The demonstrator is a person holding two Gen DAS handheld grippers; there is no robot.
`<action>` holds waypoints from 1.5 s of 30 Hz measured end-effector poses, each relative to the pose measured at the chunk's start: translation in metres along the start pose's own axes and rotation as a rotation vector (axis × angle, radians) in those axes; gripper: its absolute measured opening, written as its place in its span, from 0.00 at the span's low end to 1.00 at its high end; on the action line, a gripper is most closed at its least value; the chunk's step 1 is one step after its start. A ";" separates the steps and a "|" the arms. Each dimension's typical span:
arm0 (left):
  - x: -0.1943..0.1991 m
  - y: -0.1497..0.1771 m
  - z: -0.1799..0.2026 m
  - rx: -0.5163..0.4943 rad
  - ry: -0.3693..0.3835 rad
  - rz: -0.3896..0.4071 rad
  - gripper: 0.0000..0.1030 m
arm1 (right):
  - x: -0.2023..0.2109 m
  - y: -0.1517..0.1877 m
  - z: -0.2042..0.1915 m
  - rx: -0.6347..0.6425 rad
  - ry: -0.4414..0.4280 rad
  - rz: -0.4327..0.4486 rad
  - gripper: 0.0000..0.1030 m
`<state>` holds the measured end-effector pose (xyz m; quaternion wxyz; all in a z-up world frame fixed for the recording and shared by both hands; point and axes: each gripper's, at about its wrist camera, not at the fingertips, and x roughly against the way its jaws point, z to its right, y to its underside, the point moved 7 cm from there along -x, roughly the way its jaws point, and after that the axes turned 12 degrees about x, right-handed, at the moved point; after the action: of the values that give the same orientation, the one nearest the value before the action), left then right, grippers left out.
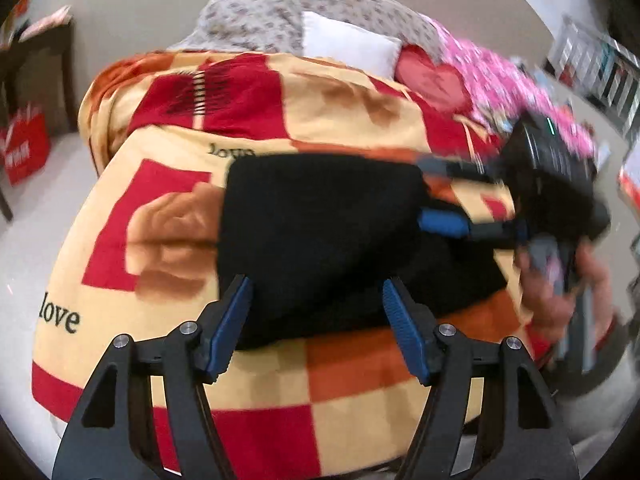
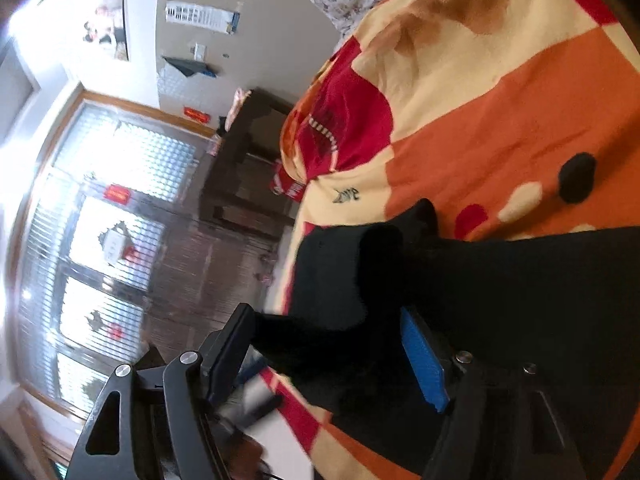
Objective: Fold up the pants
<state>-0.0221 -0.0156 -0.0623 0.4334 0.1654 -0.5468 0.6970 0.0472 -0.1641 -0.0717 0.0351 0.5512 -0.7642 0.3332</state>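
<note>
Left wrist view: left hand-held gripper jaws apart, empty, over folded black pants on red-orange checked fleece blanket covering bed; right hand-held gripper reaches in, jaws apart; white pillow behind. Right wrist view: right hand-held gripper straddles pants; dark wooden desk beyond.

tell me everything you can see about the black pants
The black pants lie on the checked red, orange and cream blanket, bunched into a compact, roughly folded heap. The fabric looks soft, matte and thick; seams cannot be made out. The open left claw straddles their near edge. The open right claw reaches their right side, cloth lying between its fingers.
</note>
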 end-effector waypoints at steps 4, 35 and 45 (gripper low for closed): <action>-0.002 0.019 0.022 -0.145 -0.036 0.008 0.66 | -0.011 0.002 -0.001 0.026 0.048 -0.025 0.72; -0.033 -0.036 0.049 0.005 -0.060 -0.058 0.66 | 0.121 0.001 0.014 0.445 0.706 -0.011 0.33; -0.077 -0.045 0.041 0.047 -0.139 -0.108 0.69 | 0.064 -0.003 0.034 0.509 0.720 -0.113 0.34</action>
<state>0.0471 -0.0839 -0.0744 0.4274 0.2527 -0.5491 0.6723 0.0355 -0.2354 -0.0698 0.1803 0.4318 -0.5654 0.6793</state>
